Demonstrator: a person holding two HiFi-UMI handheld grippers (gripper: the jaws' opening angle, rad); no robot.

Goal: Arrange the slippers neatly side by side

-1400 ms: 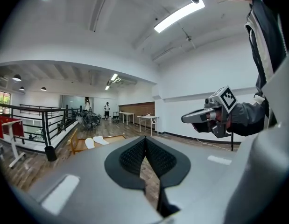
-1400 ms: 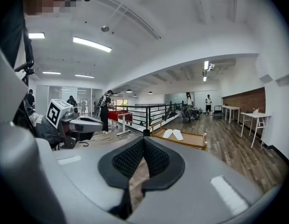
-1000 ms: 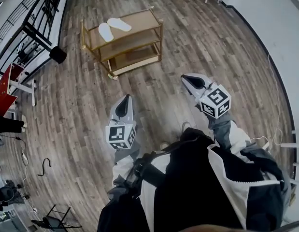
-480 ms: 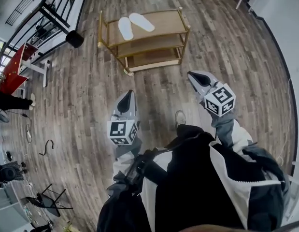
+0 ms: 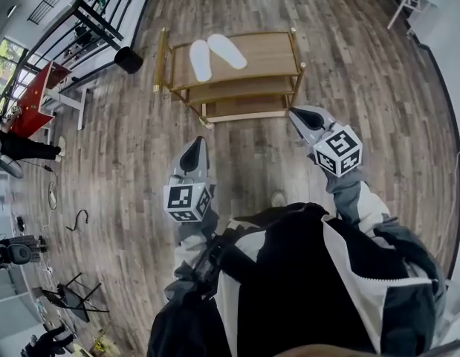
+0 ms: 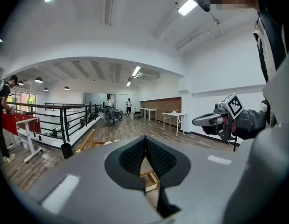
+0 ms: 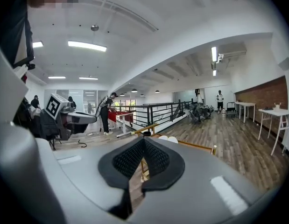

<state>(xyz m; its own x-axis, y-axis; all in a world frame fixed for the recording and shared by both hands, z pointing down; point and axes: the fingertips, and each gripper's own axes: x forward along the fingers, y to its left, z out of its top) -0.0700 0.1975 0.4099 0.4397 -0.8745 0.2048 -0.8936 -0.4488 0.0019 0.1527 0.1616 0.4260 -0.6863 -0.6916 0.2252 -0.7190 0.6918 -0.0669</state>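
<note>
Two white slippers (image 5: 213, 53) lie at an angle to each other on the top shelf of a gold three-tier rack (image 5: 270, 50), toward its left end. The left slipper (image 5: 200, 59) points straight back; the right slipper (image 5: 227, 50) slants to the right. My left gripper (image 5: 195, 151) hangs shut and empty over the floor, short of the rack's front. My right gripper (image 5: 298, 115) is shut and empty too, near the rack's front right corner. In the right gripper view the slippers (image 7: 168, 138) peek over the jaws. The left gripper view hides most of the rack (image 6: 150, 180) behind the jaws.
A wooden plank floor (image 5: 125, 147) spreads all round the rack. A black round bin (image 5: 128, 59) stands left of the rack, by a black railing (image 5: 88, 21). A red table (image 5: 36, 99) with people near it is far left. White tables (image 6: 171, 119) stand beyond.
The rack with the slippers has come nearer and sits more central in the head view. Both grippers stay shut and have advanced toward it.
</note>
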